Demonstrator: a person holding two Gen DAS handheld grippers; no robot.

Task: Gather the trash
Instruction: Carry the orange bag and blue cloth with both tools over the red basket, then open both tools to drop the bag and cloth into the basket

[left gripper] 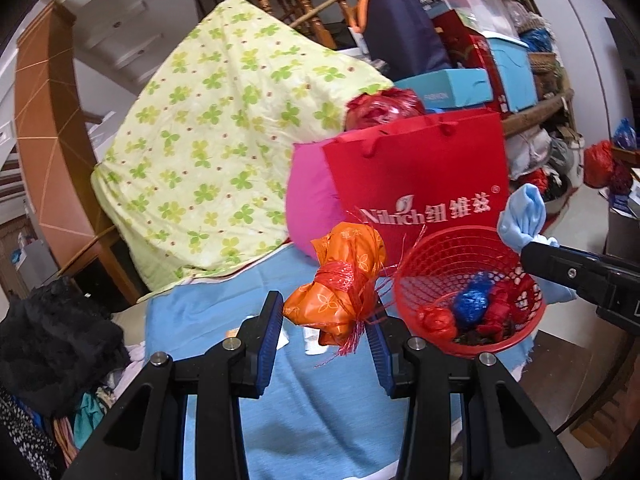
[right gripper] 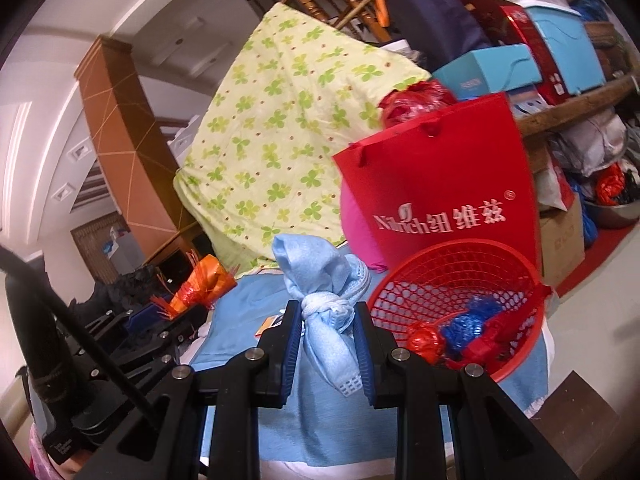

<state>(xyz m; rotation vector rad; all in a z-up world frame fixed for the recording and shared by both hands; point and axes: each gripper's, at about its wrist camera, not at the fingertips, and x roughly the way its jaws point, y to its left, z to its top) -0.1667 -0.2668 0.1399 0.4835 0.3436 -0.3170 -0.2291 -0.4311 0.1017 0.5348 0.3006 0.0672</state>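
Black fabric (left gripper: pixel 52 344) is heaped at the far left of the left wrist view, beside a blue cloth (left gripper: pixel 208 320) that covers the table across the lower middle. Above it, in the upper left and centre, a pale green clover-print quilt (left gripper: pixel 208 132) drapes over a tall pile. At lower centre the left gripper (left gripper: pixel 326 320) holds an orange wrapper bundle (left gripper: pixel 340 280) tied with red string; its 2 blue-padded fingers (left gripper: pixel 272 328) press the bundle from both sides, closed on it. Behind the bundle stand a pink cushion (left gripper: pixel 308 196) and a red paper bag (left gripper: pixel 420 176) with white lettering. To the right of the bundle, a red mesh basket (left gripper: pixel 448 256) sits on the cloth with 1 blue and several red crumpled wrappers inside. At the right edge, the other gripper's black body reaches in over the basket rim with a light blue rag (left gripper: pixel 524 216) at its tip.

In the right wrist view, the left gripper and its orange bundle appear at middle left. At centre the right gripper (right gripper: pixel 328 344) is clamped on the knotted light blue rag, which sticks up between the fingers (right gripper: pixel 290 344). The red mesh basket lies just right of it at lower right, with the red paper bag behind.
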